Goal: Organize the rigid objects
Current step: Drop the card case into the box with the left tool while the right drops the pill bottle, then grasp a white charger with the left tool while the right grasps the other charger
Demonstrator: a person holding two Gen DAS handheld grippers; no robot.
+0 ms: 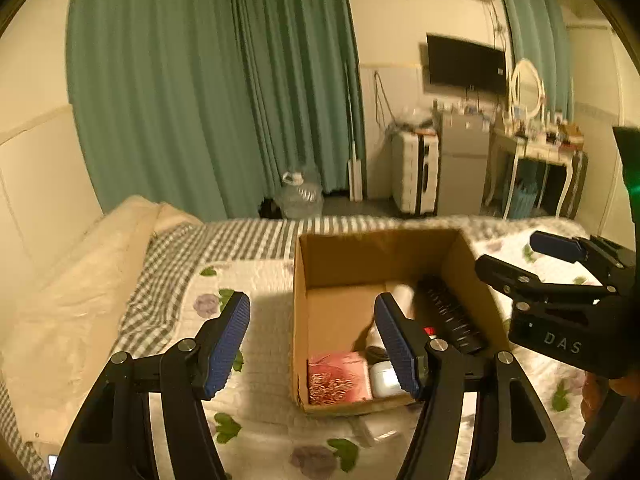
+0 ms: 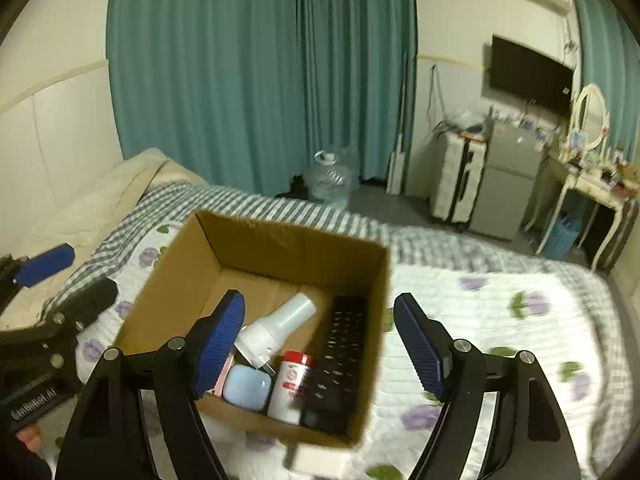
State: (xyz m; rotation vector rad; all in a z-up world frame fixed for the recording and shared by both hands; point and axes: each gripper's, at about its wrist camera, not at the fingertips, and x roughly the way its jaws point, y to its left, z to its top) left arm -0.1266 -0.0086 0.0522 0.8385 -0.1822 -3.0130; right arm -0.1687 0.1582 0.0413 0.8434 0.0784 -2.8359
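Cardboard box (image 2: pixel 256 320) sits mid-bed on the floral quilt (image 2: pixel 500 320), holding a black remote (image 2: pixel 340 356), white bottle (image 2: pixel 280 328), red-capped jar (image 2: pixel 290 384) and pale case (image 2: pixel 246 386); left gripper (image 1: pixel 316 340) and right gripper (image 2: pixel 320 344) hover over it, jaws spread, empty

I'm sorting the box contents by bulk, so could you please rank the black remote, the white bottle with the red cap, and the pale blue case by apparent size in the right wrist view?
1. black remote
2. white bottle with the red cap
3. pale blue case, only slightly smaller-looking than the bottle, so that order is unsure.
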